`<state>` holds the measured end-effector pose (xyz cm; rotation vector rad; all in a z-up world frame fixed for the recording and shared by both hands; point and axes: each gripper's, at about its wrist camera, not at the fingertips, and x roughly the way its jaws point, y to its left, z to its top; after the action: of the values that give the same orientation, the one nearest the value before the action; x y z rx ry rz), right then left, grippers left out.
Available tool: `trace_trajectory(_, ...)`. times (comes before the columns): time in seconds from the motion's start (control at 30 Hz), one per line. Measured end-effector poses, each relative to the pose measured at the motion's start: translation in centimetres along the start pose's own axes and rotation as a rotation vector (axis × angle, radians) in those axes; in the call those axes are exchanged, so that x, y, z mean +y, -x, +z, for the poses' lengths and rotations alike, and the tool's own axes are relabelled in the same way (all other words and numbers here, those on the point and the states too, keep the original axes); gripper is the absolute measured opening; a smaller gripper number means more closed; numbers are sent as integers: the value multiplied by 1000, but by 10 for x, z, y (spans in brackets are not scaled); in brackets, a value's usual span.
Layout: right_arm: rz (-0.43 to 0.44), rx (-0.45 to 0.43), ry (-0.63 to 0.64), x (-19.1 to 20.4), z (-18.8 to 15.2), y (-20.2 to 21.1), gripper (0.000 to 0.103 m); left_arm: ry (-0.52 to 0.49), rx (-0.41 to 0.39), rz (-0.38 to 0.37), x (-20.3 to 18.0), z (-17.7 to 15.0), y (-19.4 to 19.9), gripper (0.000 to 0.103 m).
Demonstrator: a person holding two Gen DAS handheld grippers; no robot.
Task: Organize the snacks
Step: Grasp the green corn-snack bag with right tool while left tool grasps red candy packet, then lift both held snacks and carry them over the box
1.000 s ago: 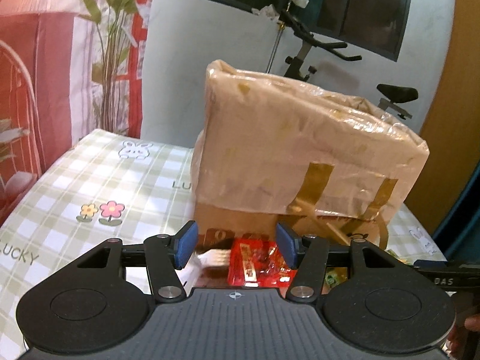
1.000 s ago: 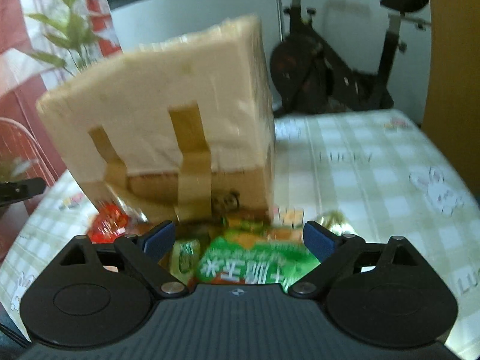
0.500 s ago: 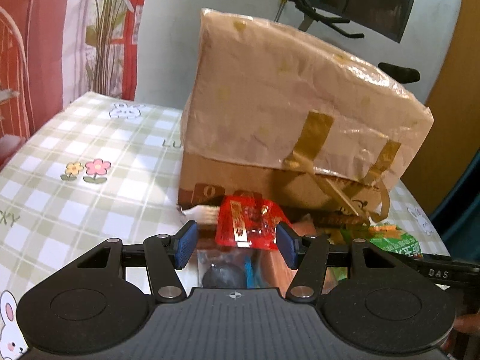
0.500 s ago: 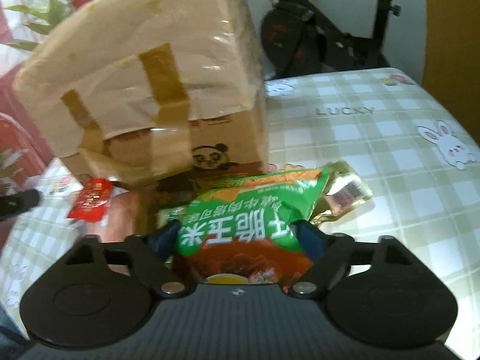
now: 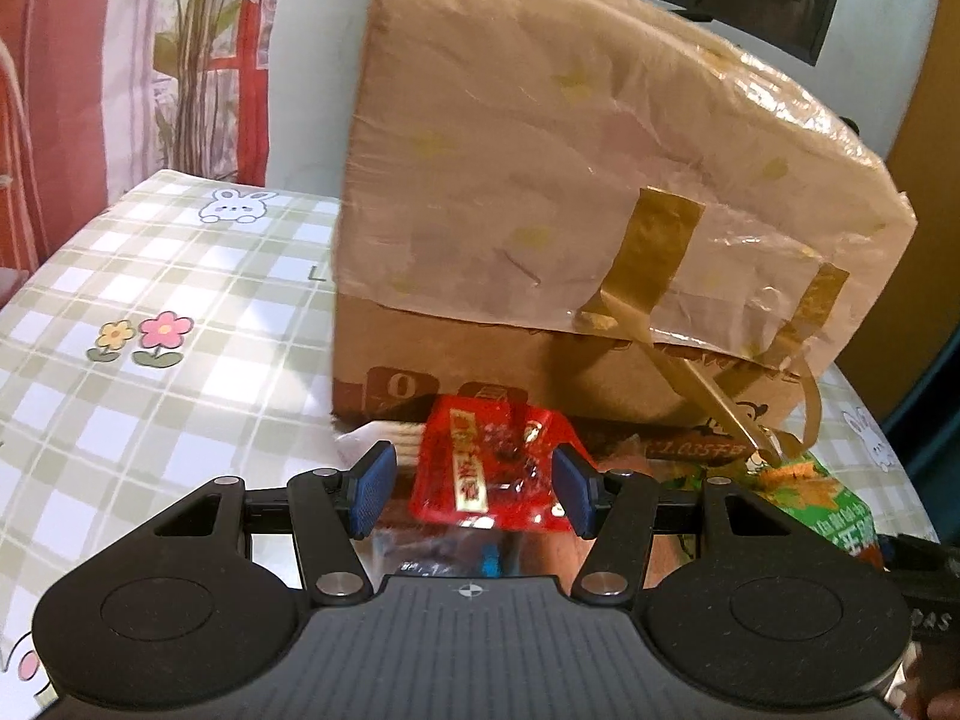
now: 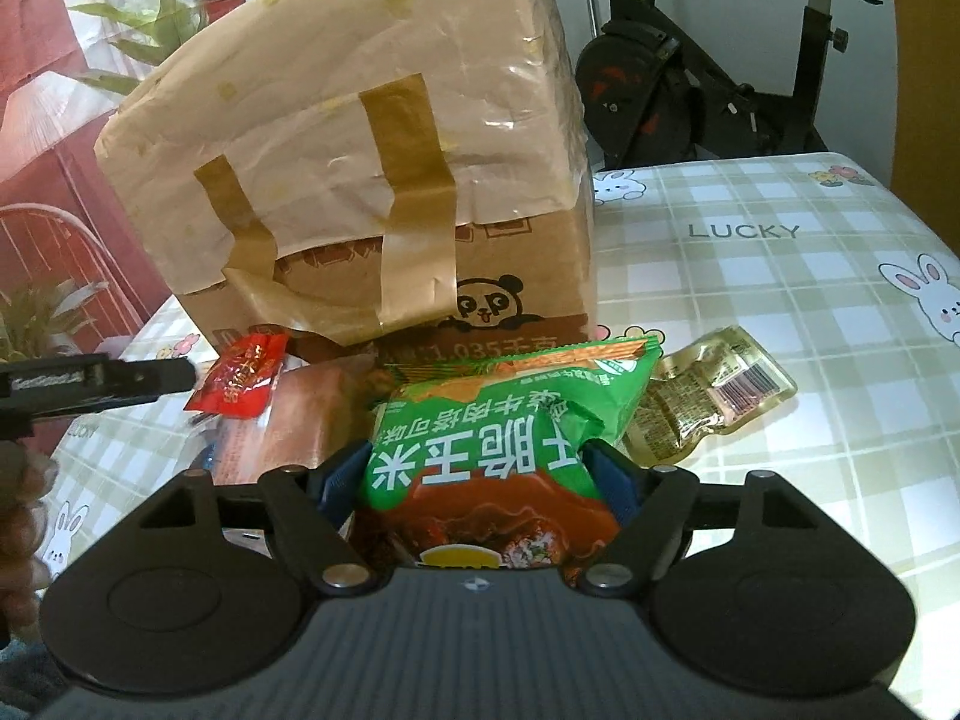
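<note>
A pile of snack packets lies against a taped cardboard box (image 5: 570, 210) on the checked tablecloth. In the left wrist view a red packet (image 5: 486, 468) lies on top of the pile between the blue pads of my left gripper (image 5: 474, 489). The right pad is at the packet's edge, the left pad stands apart from it, and the jaws are open. In the right wrist view my right gripper (image 6: 474, 468) has its jaws closing on a green snack bag (image 6: 504, 420). Both pads press its creased sides. The red packet (image 6: 240, 384) lies beside the left gripper's finger (image 6: 120, 378).
A clear gold packet (image 6: 708, 396) lies right of the green bag and a brownish packet (image 6: 288, 426) left of it. The box (image 6: 360, 150) stands right behind the pile. The tablecloth (image 6: 780, 300) stretches to the right. An exercise bike (image 6: 690, 90) stands beyond the table.
Both grippers have come down and tilted toward the pile. The right jaws have narrowed onto the green bag. The red packet now sits between the left pads.
</note>
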<state>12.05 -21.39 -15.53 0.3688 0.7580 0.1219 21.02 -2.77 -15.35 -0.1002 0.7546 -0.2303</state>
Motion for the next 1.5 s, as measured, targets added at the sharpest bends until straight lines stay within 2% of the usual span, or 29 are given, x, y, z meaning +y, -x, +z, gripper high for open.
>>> trace_trajectory(0.17,12,-8,-7,-3,-1,1,78,-19,23,6,-9,3,-19,61)
trace_trajectory(0.23,14,-10,-4,-3,-1,1,78,-35,17,11,-15,2,-24,66)
trace_trajectory(0.4,18,-14,2,-3,-2,0,78,-74,0,21,-19,-3,-23,71)
trace_trajectory(0.53,23,-17,0,-4,-2,0,78,-101,-10,28,-21,-6,-21,70)
trace_trajectory(0.57,22,-18,0,-4,-2,0,78,-109,-12,27,-22,-7,-20,68)
trace_trajectory(0.6,21,-18,1,-3,-2,-1,78,-113,-16,21,-23,-8,-18,59)
trace_trajectory(0.67,21,-18,2,-3,-2,-1,78,-128,-27,9,-24,-10,-13,51)
trace_trajectory(0.73,22,-17,-1,-4,-2,-1,78,-144,-45,-15,-26,-12,-5,31)
trace_trajectory(0.83,23,-14,-5,-4,-2,0,78,-179,-81,-25,-29,-15,10,18)
trace_trajectory(1.17,25,0,-7,-2,-2,3,78,-115,-80,-20,-7,-17,31,16)
trace_trajectory(1.5,50,-3,25,14,-2,12,78,-110,-80,-35,-6,-21,42,16)
